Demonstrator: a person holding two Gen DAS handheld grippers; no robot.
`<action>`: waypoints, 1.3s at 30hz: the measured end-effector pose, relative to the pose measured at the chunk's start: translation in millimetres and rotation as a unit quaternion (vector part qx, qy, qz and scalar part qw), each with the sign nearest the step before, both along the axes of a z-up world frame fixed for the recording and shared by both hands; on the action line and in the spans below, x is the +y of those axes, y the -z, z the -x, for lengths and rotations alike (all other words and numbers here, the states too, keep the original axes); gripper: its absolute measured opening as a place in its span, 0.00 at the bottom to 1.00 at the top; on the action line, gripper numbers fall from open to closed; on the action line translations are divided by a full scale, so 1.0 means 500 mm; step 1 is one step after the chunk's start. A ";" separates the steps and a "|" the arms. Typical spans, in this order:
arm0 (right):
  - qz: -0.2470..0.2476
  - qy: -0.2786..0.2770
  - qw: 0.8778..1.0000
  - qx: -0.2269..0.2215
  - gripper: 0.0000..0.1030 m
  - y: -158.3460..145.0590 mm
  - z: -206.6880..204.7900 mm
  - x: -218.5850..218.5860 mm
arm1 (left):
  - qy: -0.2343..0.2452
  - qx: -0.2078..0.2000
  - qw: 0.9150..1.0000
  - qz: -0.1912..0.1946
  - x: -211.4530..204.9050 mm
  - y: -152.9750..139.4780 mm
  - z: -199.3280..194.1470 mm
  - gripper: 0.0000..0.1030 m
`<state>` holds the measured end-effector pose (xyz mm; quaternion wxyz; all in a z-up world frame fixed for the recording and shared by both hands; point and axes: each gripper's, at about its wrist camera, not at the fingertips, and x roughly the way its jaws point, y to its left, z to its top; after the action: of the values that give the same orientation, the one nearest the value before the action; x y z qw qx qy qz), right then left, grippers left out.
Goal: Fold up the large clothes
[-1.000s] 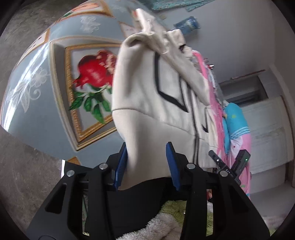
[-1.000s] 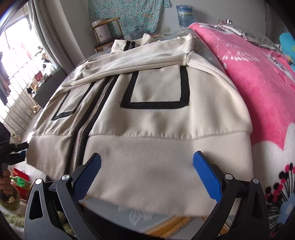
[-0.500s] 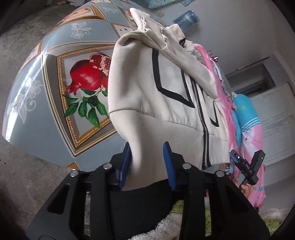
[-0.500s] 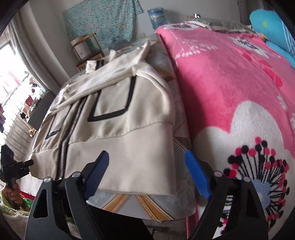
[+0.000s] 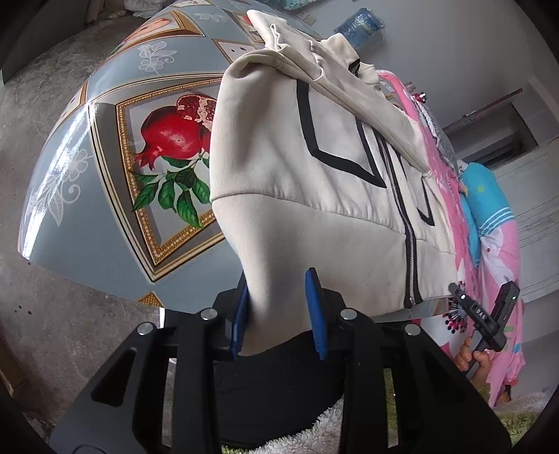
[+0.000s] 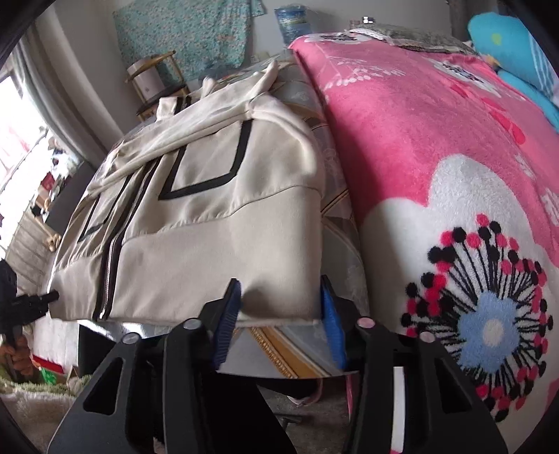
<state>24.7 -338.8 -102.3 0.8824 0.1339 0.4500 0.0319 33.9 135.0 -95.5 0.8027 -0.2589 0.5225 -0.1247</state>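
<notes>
A cream zip-up jacket [image 5: 307, 167] with black trim lies face up on a table with a blue fruit-print cloth [image 5: 104, 181]. Its sleeves are folded across the chest. My left gripper [image 5: 277, 310] is shut on the jacket's bottom hem at the left corner, which bunches between the blue pads. In the right wrist view the jacket [image 6: 209, 209] spreads ahead. My right gripper [image 6: 279, 314] straddles the right corner of the hem with its jaws narrowed around the cloth; a gap shows beside each pad.
A pink flowered blanket [image 6: 436, 157] lies just right of the jacket. A blue cushion [image 6: 517, 59] sits at its far end. The table edge [image 6: 279, 349] is right under the hem. A shelf [image 6: 157, 83] and a water jug [image 6: 290, 21] stand by the far wall.
My left gripper closed tighter on the hem corner. My right gripper moved right to the hem's right corner and its jaws narrowed from wide open.
</notes>
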 end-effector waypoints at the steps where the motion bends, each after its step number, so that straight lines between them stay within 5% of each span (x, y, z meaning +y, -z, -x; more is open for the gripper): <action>1: -0.003 0.006 1.000 -0.002 0.29 0.000 -0.002 -0.003 | 0.002 -0.002 1.000 -0.016 -0.008 -0.003 0.000 0.28; 3: -0.012 0.013 1.000 -0.007 0.15 -0.002 -0.008 -0.008 | 0.006 -0.010 0.999 -0.048 -0.027 -0.013 0.000 0.28; 4: -0.018 0.012 1.000 -0.011 0.09 -0.006 -0.008 -0.007 | 0.009 -0.016 0.998 -0.067 -0.033 -0.019 0.002 0.18; 7: -0.017 0.007 0.999 -0.037 0.06 -0.040 0.002 0.005 | 0.017 -0.056 0.993 -0.104 -0.043 -0.063 0.020 0.09; 16: -0.020 -0.015 0.994 -0.108 0.05 -0.140 0.058 0.027 | 0.022 -0.126 0.988 -0.092 -0.019 -0.181 0.077 0.04; 26: -0.040 -0.006 0.998 -0.053 0.05 -0.106 0.128 0.009 | 0.010 -0.074 0.996 -0.056 -0.001 -0.144 0.136 0.04; 32: -0.049 -0.007 0.996 -0.068 0.05 -0.126 0.059 0.007 | 0.000 -0.095 0.995 0.003 0.014 -0.160 0.085 0.04; 39: -0.021 -0.034 0.991 -0.125 0.05 -0.202 -0.117 0.041 | -0.001 -0.124 0.992 -0.022 0.022 -0.221 -0.079 0.04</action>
<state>83.1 -318.3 -1.1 0.9272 0.1320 0.3393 0.0882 73.2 146.2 14.9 0.8671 -0.2243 0.4210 -0.1432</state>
